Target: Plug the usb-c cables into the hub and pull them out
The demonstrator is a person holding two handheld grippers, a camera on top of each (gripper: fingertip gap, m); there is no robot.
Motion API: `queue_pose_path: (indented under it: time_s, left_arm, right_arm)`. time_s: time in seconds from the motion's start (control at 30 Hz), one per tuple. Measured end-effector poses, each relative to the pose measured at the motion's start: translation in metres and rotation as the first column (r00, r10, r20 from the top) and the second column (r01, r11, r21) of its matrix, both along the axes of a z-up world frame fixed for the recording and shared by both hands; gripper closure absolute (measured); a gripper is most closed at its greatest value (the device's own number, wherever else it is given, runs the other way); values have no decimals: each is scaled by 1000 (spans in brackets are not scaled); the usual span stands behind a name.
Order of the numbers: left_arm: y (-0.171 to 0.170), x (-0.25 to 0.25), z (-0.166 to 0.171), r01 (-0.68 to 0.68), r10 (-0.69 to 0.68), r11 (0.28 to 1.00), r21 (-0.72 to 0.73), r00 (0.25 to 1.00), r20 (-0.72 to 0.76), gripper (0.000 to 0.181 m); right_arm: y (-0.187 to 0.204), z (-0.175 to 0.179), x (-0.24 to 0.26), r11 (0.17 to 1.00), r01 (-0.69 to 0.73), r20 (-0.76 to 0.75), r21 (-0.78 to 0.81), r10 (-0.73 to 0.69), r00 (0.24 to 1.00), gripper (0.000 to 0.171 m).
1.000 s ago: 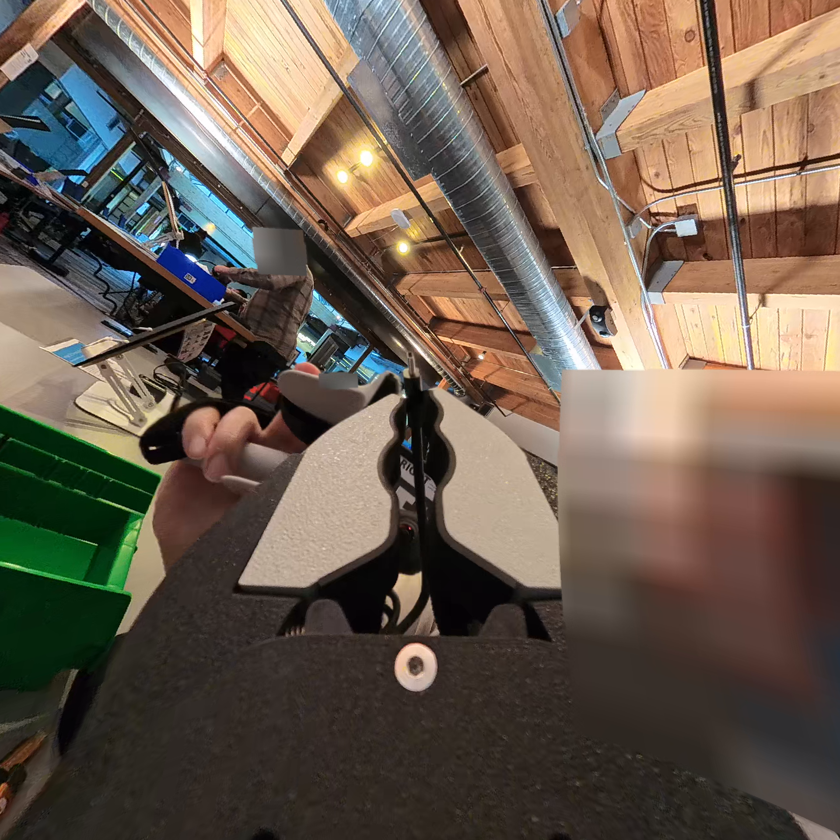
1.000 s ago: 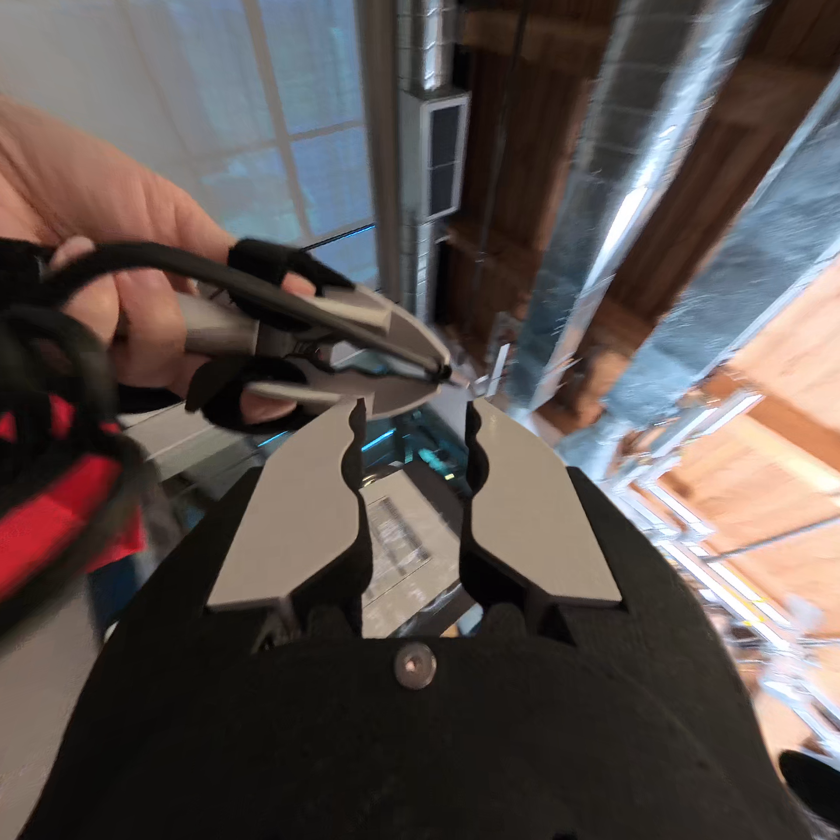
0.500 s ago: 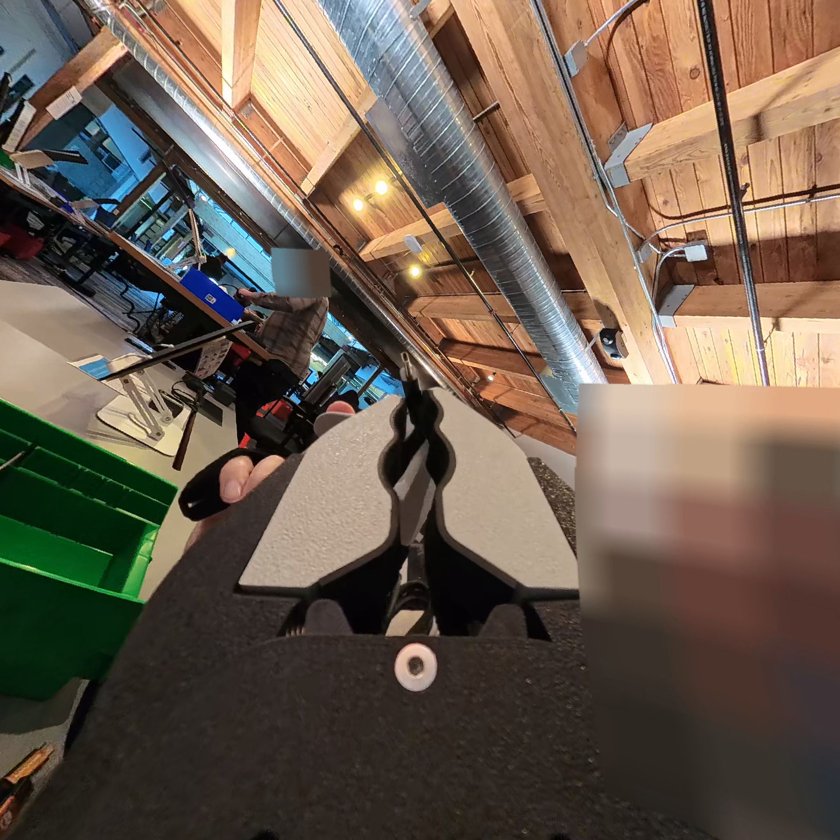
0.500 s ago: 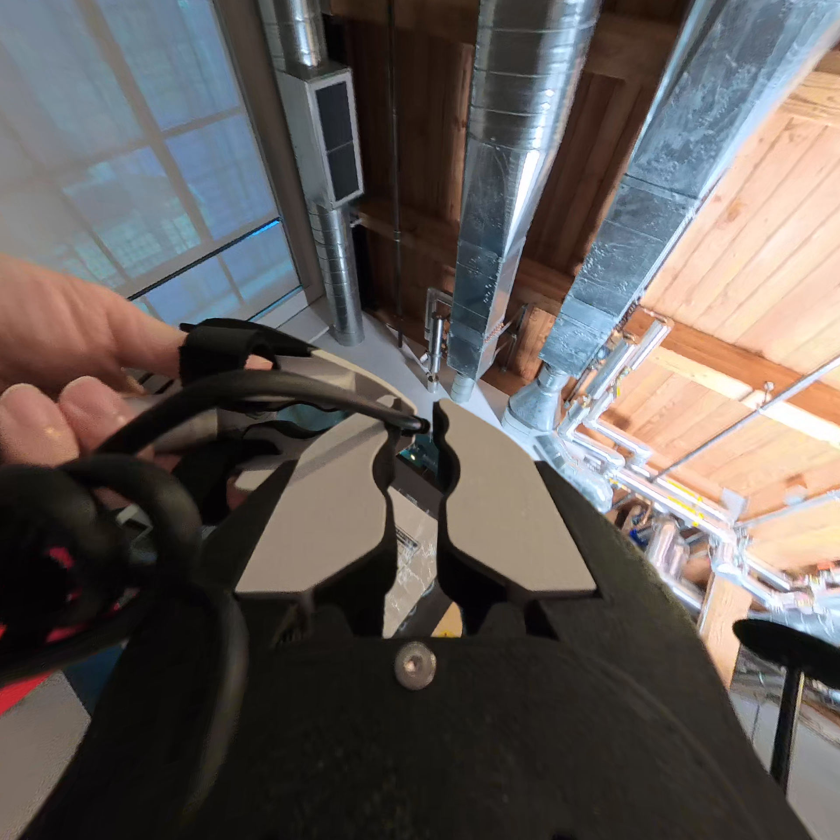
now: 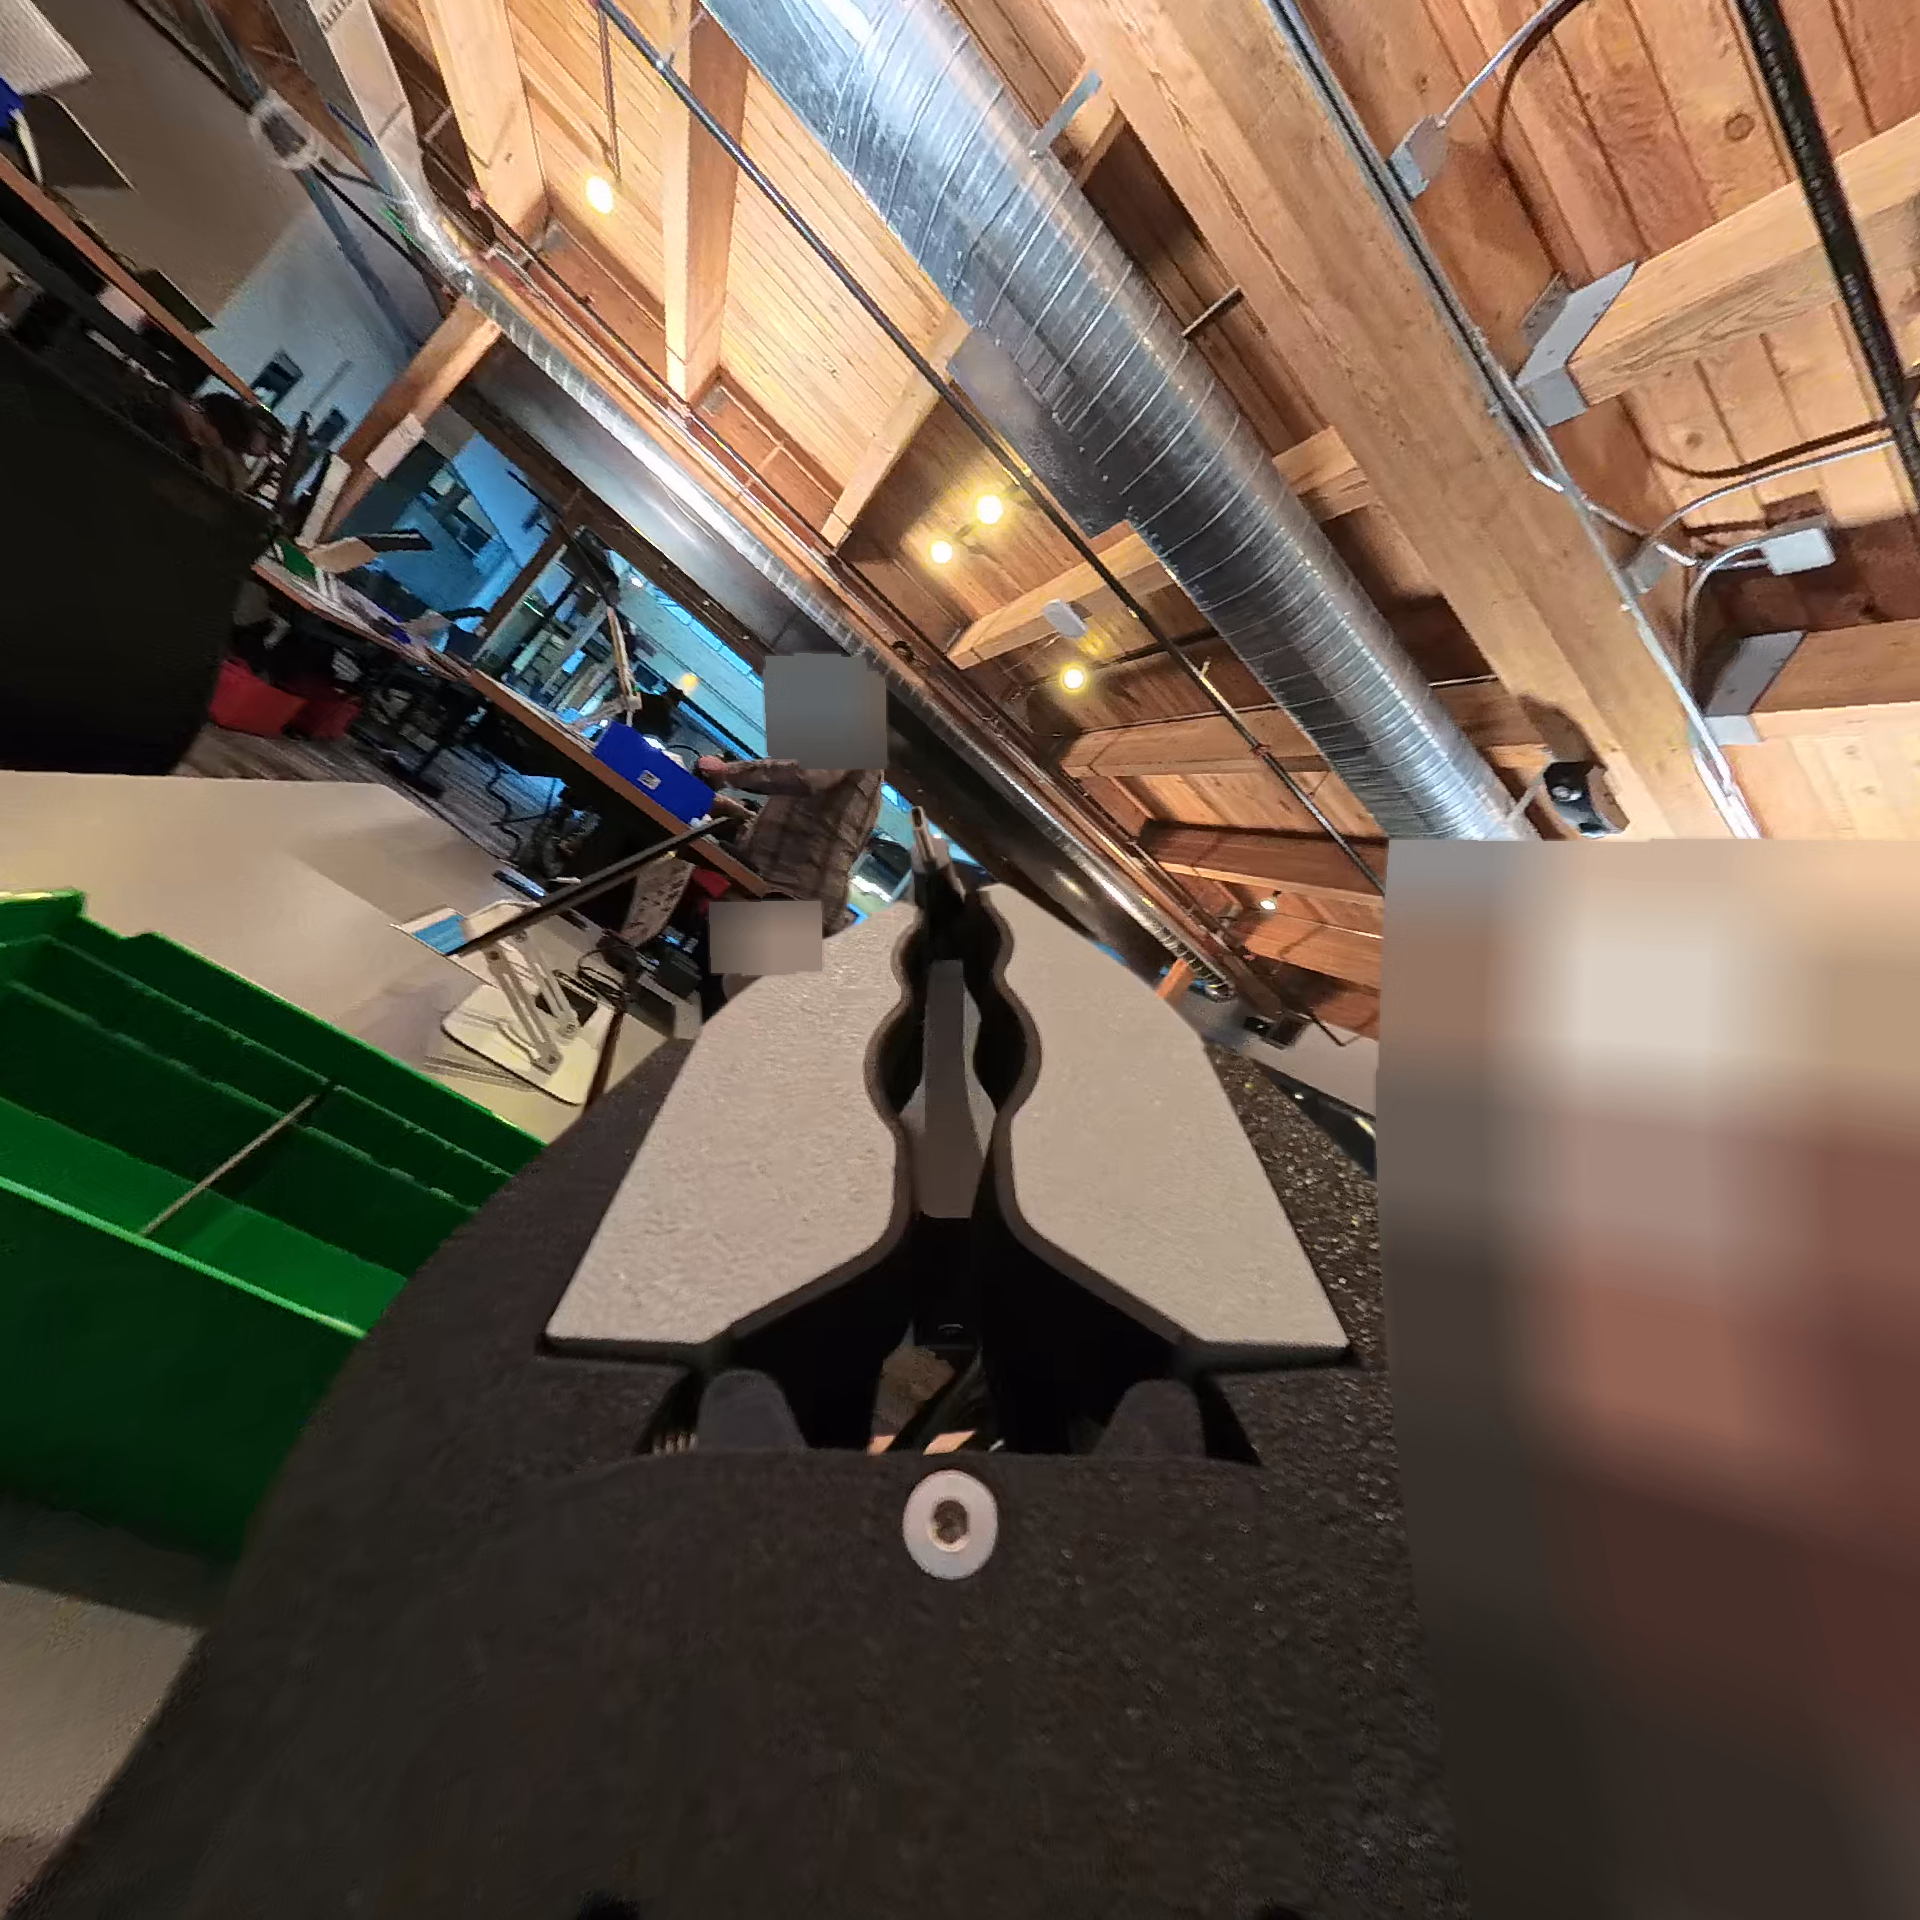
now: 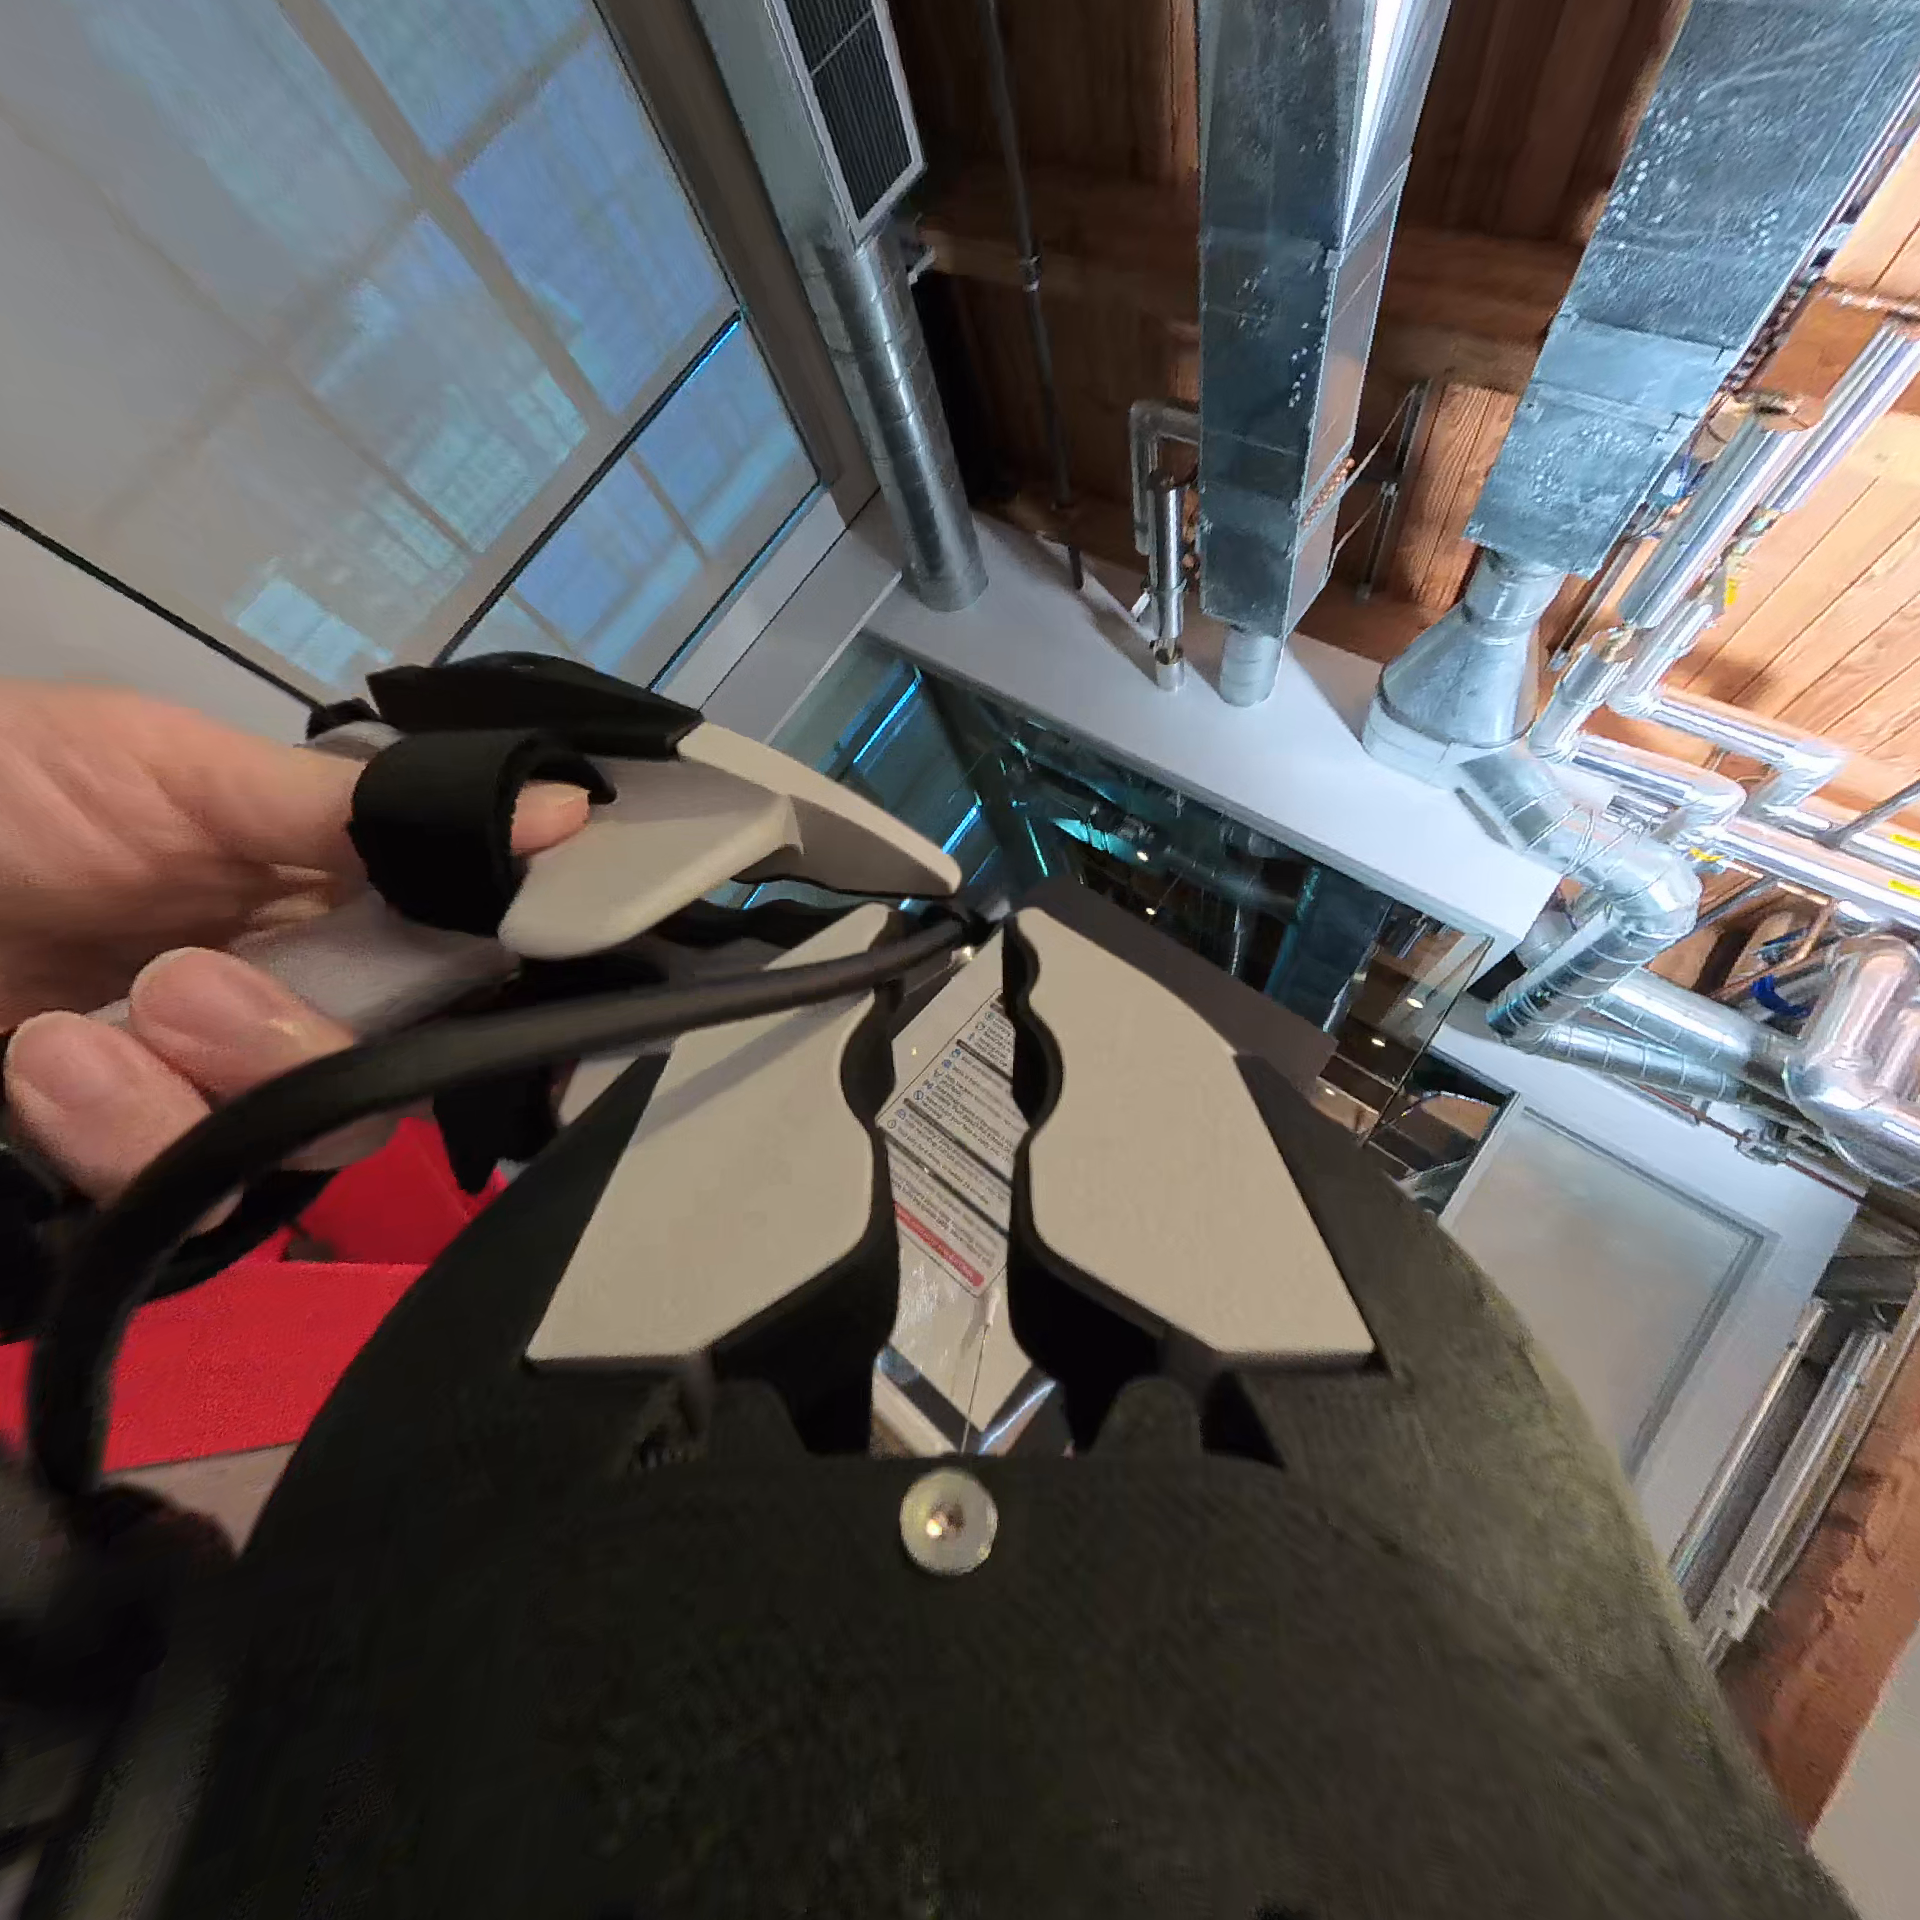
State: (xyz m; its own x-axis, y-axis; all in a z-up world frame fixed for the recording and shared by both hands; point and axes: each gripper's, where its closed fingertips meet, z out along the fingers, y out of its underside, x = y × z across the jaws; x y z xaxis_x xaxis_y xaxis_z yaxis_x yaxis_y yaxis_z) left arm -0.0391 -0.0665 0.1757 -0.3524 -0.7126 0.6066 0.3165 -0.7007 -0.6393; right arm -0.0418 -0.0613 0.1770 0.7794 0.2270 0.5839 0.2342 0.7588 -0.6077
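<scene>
USB-C cable (image 5: 928,871): clamped in our left tool (image 5: 948,914), metal plug poking past the tips, both tools raised toward the ceiling ducts. Right tool (image 6: 987,930): fingers apart, closing on nothing, just beside the cable (image 6: 582,1023) and the left tool (image 6: 727,821); green bins (image 5: 187,1174) sit lower left. Hub: not in view, so we should keep the plug straight and find its port first.

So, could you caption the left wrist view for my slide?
Left gripper shut on a USB-C cable, plug tip up toward the wooden ceiling.
</scene>
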Motion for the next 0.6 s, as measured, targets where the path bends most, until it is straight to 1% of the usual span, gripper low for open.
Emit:
queue_pose_path:
  time_s: [0.07,0.13,0.23,0.47,0.6]
  left_arm:
    - [0,0,0,-13,13,1000,11,1000,-3,176]
    - [-2,0,1,1,-1,1000,4,1000,5,176]
    - [-1,0,1,-15,15,1000,6,1000,6,176]
    - [-2,2,1,-14,14,1000,-5,1000,18,176]
    - [0,2,0,-18,19,1000,-18,1000,22,176]
  right_arm:
    - [0,0,0,1000,3,-17,-18,-3,1000,154]
    - [-2,2,0,1000,22,-28,-2,-22,999,155]
    - [-2,2,2,998,56,-46,6,-55,997,155]
    - [-3,2,3,998,60,-61,7,-60,996,157]
    - [0,0,3,999,33,-57,-35,-35,998,158]
